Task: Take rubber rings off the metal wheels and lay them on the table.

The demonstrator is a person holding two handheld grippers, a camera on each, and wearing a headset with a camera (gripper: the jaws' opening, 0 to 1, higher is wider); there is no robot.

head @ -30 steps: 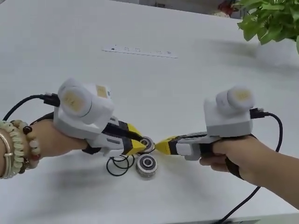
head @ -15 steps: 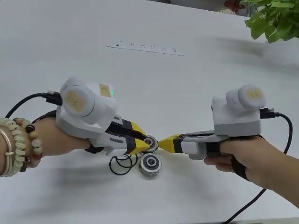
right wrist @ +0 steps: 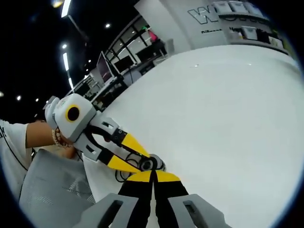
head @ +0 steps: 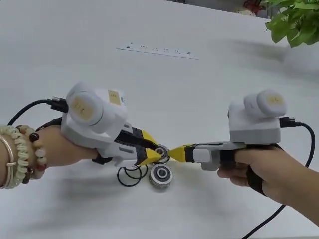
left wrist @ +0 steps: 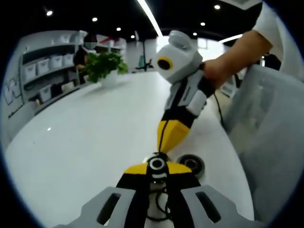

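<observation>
Overhead, the head view counts two wheels: a held wheel [head: 161, 152] clamped in the left gripper [head: 155, 152], and a second wheel [head: 160, 175] lying on the table [head: 199, 99] just nearer. Loose rubber rings [head: 130, 174], two or perhaps three overlapping, lie left of it. The right gripper view adds that the right gripper [right wrist: 153, 173] has its jaws pressed together, tips at the held wheel.

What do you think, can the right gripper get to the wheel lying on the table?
Probably yes. The wheel on the table lies close by the right gripper, with nothing between. Its jaws are shut, tips against the other wheel held by the left gripper, so it must open first.
</observation>
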